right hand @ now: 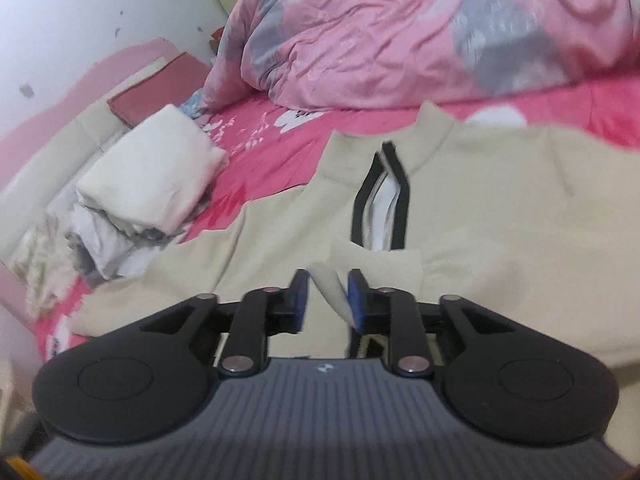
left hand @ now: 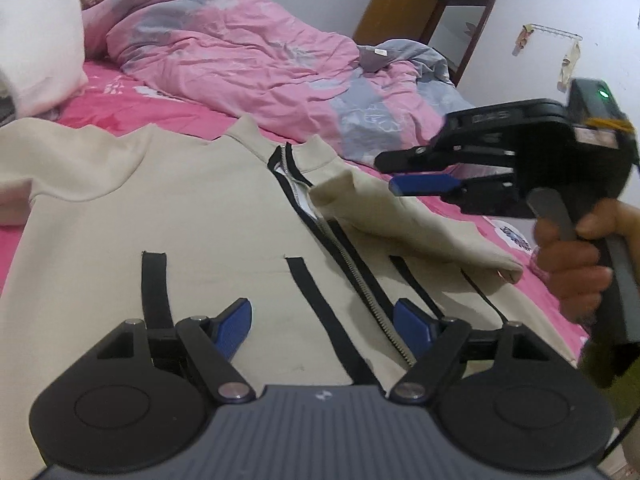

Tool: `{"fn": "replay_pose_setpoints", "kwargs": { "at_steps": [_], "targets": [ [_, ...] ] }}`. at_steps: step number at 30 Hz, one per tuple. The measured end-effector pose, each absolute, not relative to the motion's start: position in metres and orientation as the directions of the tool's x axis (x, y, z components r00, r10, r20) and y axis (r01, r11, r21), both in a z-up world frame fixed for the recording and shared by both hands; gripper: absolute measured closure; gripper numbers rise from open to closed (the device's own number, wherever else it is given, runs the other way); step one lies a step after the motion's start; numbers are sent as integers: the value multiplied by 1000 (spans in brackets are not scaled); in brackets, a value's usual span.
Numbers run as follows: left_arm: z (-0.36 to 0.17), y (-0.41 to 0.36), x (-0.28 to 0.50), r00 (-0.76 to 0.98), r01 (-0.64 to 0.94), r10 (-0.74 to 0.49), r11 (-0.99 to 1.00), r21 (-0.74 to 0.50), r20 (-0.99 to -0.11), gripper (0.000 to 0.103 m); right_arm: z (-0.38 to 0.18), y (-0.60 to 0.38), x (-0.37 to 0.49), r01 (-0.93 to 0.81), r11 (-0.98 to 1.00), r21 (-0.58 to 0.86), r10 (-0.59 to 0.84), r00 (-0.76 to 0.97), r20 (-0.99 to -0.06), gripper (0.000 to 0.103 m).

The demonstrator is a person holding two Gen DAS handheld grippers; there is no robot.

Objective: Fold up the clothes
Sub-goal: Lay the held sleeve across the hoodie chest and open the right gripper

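Here the beige zip-front jacket (left hand: 192, 200) lies spread front-up on the pink bedsheet (left hand: 132, 108), filling the middle of both views, its sleeve (left hand: 400, 220) folded across the chest at right of centre in the left wrist view. To do this fold well, the cuff should be let go only once the sleeve lies flat and square to the zipper (left hand: 360, 276). The right gripper (right hand: 329, 296) stands part open, the cuff end between its blue pads, seemingly no longer pinched. The left gripper (left hand: 322, 320) hangs wide open over the hem, holding nothing.

black grippers (left hand: 324, 322), blue pads, perhaps ribbed.
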State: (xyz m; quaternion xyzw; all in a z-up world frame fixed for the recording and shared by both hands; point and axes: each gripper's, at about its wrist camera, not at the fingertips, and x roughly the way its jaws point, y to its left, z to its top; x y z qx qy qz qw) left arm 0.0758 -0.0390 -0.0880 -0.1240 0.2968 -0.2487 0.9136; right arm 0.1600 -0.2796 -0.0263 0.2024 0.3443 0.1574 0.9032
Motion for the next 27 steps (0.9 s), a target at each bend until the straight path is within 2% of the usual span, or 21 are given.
{"fn": "replay_pose_setpoints", "kwargs": {
  "at_steps": [2,6,15,19,27],
  "targets": [
    [-89,-39,76,699,379,-528,845,-377,-482,24,-27,-284,155,-143,836,530,459,712,-532,75],
    [-92,-40,77,699,378,-525,847,-373,-485,24,-26,-299,136,-117,762,637,506,722,-472,61],
    [-95,-42,77,699,373,-516,854,-362,-496,23,-50,-341,78,11,605,796,490,783,-383,52],
    [-95,-44,76,698,370,-510,858,-356,-504,23,-59,-349,53,45,595,802,464,795,-390,46],
    [-93,-40,79,692,352,-508,858,-374,-513,23,-60,-353,34,54,631,774,427,809,-404,40]
  ]
}}
